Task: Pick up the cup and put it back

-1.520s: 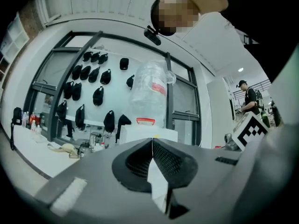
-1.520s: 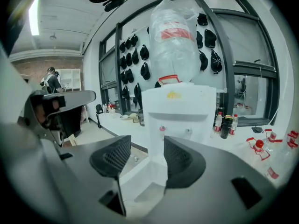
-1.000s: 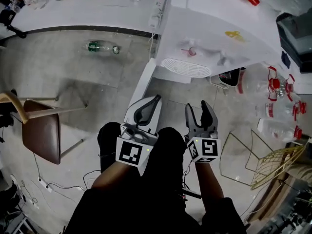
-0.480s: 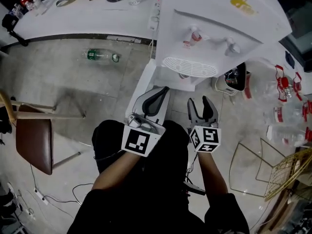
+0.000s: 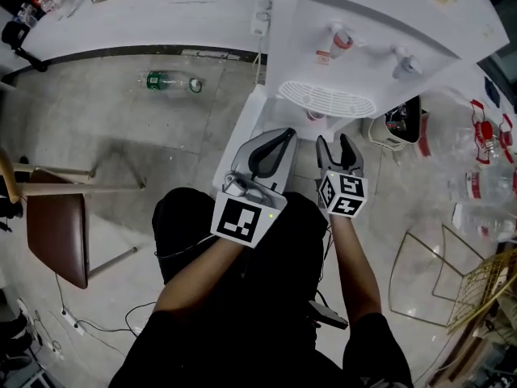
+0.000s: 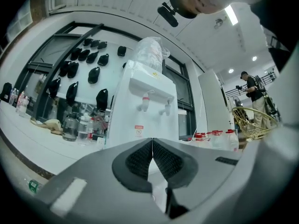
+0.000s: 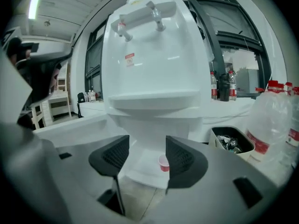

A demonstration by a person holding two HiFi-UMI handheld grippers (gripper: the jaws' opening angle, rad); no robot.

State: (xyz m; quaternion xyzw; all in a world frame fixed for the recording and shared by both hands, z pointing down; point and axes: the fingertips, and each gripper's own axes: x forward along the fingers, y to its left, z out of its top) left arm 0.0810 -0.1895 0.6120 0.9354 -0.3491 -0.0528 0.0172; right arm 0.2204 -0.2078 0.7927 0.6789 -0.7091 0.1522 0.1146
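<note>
cup [image 7: 163, 163]: at dispenser [image 5: 380, 23] foot, below drip tray [image 5: 327, 99] | bottle [image 5: 170, 81]: on floor [image 5: 121, 128], left of dispenser | chair [image 5: 56, 233]: far left

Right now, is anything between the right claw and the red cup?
Nothing visible. The right claw, its jaws apart and just opened further, looks straight at the red cup on the white ledge at the foot of the water dispenser; only bare floor lies between.
</note>
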